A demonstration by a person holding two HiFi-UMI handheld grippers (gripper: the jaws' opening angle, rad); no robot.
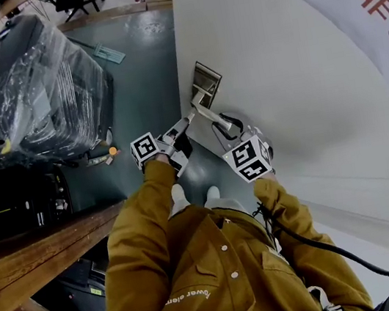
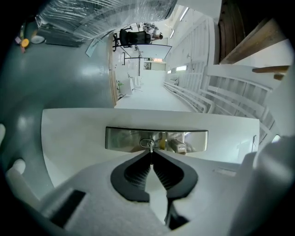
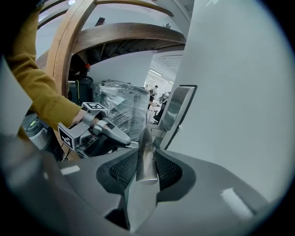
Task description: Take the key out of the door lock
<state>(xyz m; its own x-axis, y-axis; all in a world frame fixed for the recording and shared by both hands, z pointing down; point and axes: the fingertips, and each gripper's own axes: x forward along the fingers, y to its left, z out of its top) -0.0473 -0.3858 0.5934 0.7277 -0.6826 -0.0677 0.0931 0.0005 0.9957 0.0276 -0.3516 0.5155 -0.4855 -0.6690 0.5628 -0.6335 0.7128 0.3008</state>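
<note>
A small silver key (image 2: 150,145) sticks out of the shiny metal lock plate (image 2: 124,138) on the white door. My left gripper (image 2: 151,154) is shut on the key's head, its dark pads pinched together right in front of the plate. In the head view the left gripper (image 1: 188,120) reaches the lock plate (image 1: 205,80) from the left. My right gripper (image 3: 146,159) is shut on the silver door handle (image 3: 144,138), which runs between its ribbed pads. In that view the left gripper (image 3: 120,137) points at the lock plate (image 3: 179,108).
A black bulky object wrapped in clear plastic (image 1: 34,90) stands on the grey floor left of the door. A wooden rail (image 1: 40,252) crosses the lower left. A white banner with red characters (image 1: 371,15) hangs on the door. A black cable (image 1: 330,246) trails from the right gripper.
</note>
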